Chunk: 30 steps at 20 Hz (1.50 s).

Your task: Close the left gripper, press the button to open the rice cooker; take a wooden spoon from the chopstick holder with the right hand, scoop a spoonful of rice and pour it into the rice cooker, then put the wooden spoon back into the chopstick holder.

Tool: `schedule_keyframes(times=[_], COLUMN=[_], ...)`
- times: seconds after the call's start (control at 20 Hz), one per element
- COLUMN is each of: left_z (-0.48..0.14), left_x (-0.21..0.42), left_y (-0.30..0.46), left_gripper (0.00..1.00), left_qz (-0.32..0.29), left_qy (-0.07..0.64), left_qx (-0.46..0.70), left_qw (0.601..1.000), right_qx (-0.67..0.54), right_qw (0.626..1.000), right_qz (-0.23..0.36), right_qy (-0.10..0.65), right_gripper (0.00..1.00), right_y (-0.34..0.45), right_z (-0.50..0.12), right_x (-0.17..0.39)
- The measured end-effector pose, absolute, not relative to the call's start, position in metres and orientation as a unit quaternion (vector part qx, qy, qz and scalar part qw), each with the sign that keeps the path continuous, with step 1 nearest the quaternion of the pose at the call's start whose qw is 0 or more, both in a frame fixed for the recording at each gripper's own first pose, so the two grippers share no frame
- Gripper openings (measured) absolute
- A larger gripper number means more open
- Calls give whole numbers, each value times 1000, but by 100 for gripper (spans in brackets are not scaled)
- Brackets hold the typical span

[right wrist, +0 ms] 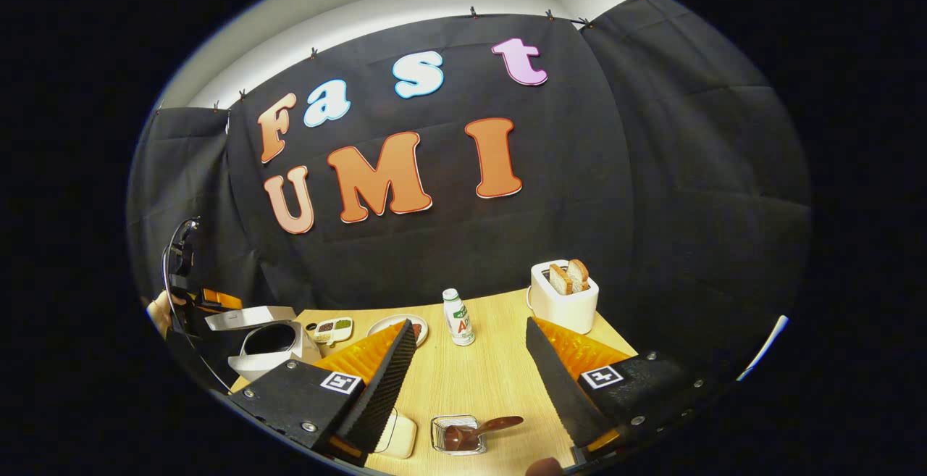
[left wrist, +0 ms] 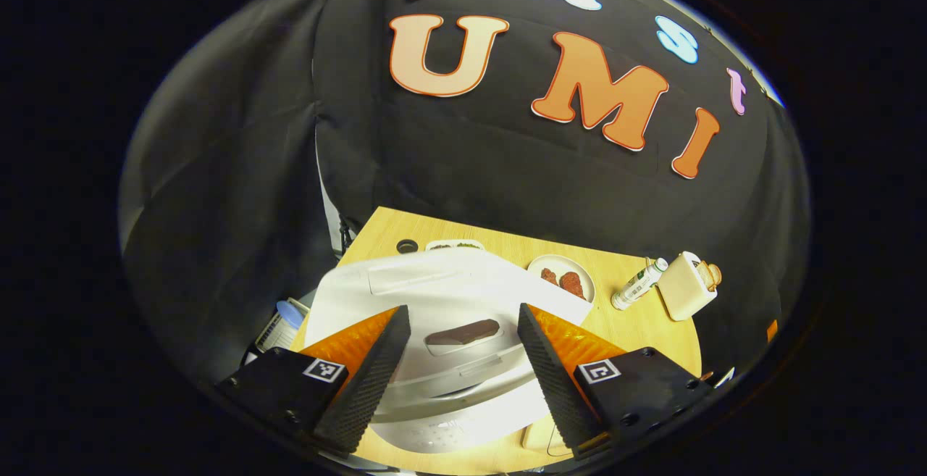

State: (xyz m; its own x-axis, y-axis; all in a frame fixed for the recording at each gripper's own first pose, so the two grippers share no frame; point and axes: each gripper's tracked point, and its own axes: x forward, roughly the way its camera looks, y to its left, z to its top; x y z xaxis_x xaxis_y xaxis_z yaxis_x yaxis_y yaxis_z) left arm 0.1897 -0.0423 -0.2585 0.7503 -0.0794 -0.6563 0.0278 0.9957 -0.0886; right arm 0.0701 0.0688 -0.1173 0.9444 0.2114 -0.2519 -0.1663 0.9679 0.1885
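The white rice cooker lies right under my left gripper, which stands open with its fingers either side of a dark panel on the cooker. In the right gripper view the rice cooker stands at the table's left with its lid raised and a dark pot opening showing; a hand holds the left gripper just behind it. My right gripper is open above the table. Below it a brown wooden spoon rests in a small clear holder, handle pointing right.
A white toaster with bread stands at the back right, a small bottle beside it, then a plate of brown food and a small divided dish. A cream box sits left of the clear holder.
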Motion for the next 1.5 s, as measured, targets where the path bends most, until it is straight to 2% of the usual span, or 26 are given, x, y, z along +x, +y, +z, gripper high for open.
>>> schedule_keyframes(times=[0.5,0.9,1.5], left_z=[-304,-348,-345], left_x=[173,156,157], left_y=[-32,-30,-34], left_gripper=[100,100,100], left_qz=[6,14,11], left_qy=[341,390,370], left_qx=[2,26,39], left_qw=[940,920,928], right_qx=[77,71,74], right_qw=[979,977,979], right_qz=[105,106,104], right_qy=[158,169,159], right_gripper=[95,95,95], right_y=[68,69,77], right_z=[-136,-145,-139], right_x=[63,65,68])
